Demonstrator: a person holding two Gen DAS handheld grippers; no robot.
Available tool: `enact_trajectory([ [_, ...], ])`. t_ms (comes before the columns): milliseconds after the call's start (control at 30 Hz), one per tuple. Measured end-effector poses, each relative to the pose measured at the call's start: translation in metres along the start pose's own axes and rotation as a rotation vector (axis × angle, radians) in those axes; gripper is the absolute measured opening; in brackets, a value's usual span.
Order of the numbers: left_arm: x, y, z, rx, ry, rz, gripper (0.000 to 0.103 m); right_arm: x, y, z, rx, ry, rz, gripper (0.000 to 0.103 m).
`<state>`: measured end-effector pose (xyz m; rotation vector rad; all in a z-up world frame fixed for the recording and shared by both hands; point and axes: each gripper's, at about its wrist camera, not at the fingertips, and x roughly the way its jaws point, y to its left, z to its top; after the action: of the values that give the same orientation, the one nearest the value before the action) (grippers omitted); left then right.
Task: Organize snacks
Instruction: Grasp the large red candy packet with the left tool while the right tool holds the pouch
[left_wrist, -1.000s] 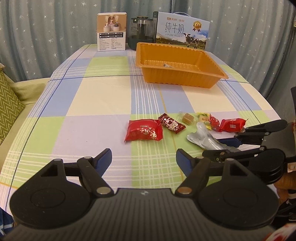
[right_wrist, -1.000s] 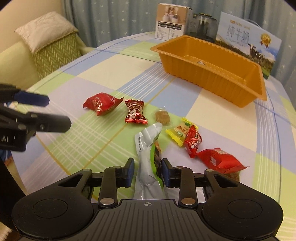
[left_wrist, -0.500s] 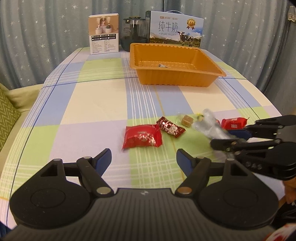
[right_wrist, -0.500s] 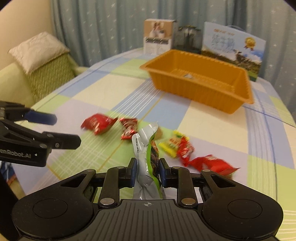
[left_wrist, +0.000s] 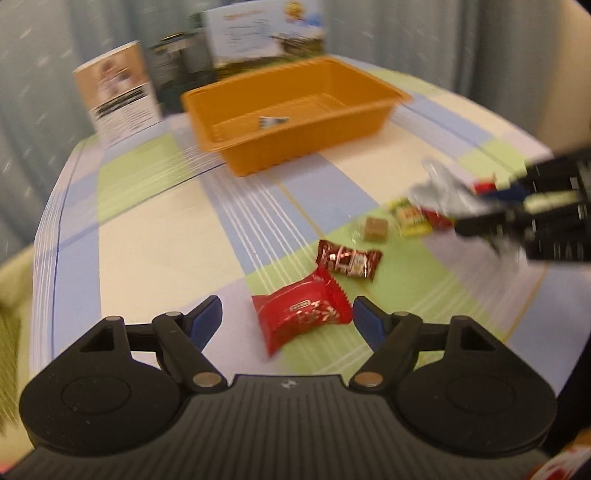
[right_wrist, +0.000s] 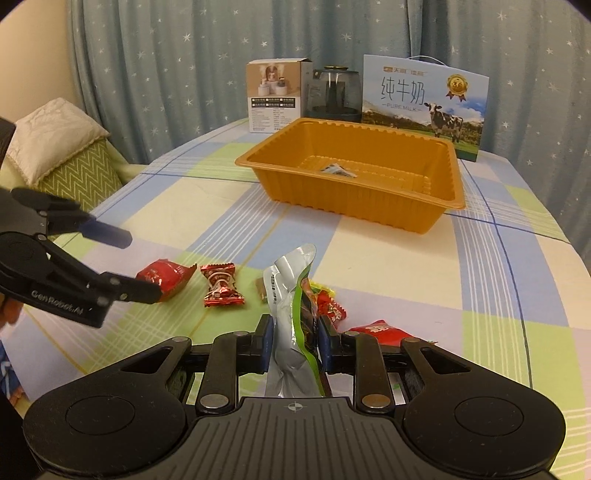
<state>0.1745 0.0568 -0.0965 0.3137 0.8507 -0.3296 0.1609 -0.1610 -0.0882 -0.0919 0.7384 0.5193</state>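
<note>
Over the checked tablecloth (right_wrist: 424, 266), the right gripper (right_wrist: 291, 345) has its jaws nearly closed, pinching a silver and green snack pouch (right_wrist: 291, 295) that sticks up between the blue pads, lifted clear of the cloth. The left gripper (left_wrist: 287, 317) is spread wide with nothing between its fingers; a red snack packet (left_wrist: 301, 314) lies on the table right in the gap, and I can't tell whether either pad touches it. From the right wrist view, the lower finger of the left gripper crosses in front of that packet. Beside it sits a dark red wrapped candy (left_wrist: 349, 258), then a small brown cube candy (left_wrist: 376, 229) and a yellow packet (left_wrist: 412, 218). Further back, the orange tray (right_wrist: 369, 206) holds one small wrapper (right_wrist: 338, 170).
</note>
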Motion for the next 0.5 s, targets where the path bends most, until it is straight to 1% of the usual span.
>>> enact_trajectory([
  [100, 0.005, 0.003, 0.002, 0.099, 0.015, -0.013, 0.076, 0.001, -0.001, 0.001, 0.013, -0.001, 0.0, 0.026],
  [167, 0.013, 0.006, 0.005, 0.137, 0.029, -0.023, 0.076, 0.001, -0.001, 0.002, 0.018, -0.001, 0.0, 0.026],
  [300, 0.029, 0.012, 0.011, 0.13, 0.071, -0.07, 0.074, 0.003, -0.003, 0.002, 0.027, 0.003, -0.003, 0.026],
  [367, 0.034, 0.009, 0.012, 0.151, 0.072, -0.068, 0.073, 0.002, -0.005, 0.002, 0.033, 0.002, -0.008, 0.026],
  [400, 0.035, 0.008, 0.013, 0.159, 0.074, -0.078, 0.073, 0.002, -0.006, 0.002, 0.037, 0.001, -0.011, 0.026],
  [500, 0.039, 0.004, 0.012, 0.157, 0.087, -0.093, 0.068, 0.003, -0.009, 0.003, 0.05, 0.004, -0.014, 0.026],
])
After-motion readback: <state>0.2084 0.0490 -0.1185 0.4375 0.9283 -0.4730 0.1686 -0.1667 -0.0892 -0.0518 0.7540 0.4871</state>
